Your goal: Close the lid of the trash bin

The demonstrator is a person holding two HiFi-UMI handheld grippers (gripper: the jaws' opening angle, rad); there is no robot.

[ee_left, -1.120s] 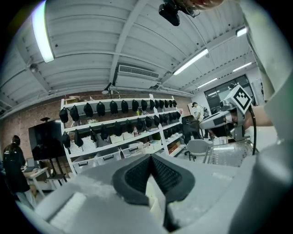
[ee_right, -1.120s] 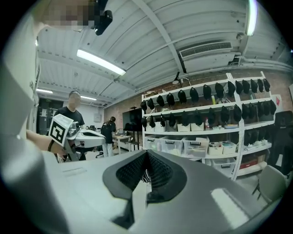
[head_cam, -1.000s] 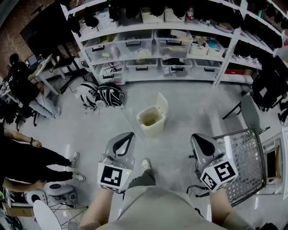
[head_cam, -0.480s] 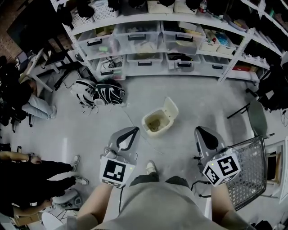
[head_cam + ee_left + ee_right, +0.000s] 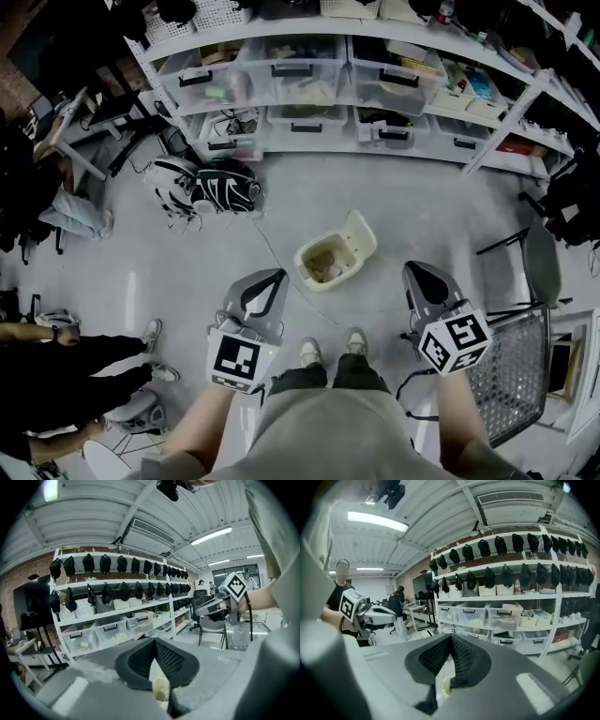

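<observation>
The person has stepped closer: the trash bin [image 5: 326,263], lid [image 5: 359,236] still tipped open, now sits on the floor [image 5: 427,202] just ahead of and between the left gripper [image 5: 270,278] and right gripper [image 5: 418,272], whose fingers [image 5: 138,661] are closed together, holding nothing.

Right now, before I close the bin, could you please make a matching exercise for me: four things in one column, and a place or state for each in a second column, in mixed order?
Things
1. bin lid
2. bag
3. wire basket
4. left gripper

Places or states
A. lying on the floor by the shelves
B. jaws together, holding nothing
C. standing open
D. to the right of the right gripper

Pairs: 1-C, 2-A, 3-D, 4-B
</observation>
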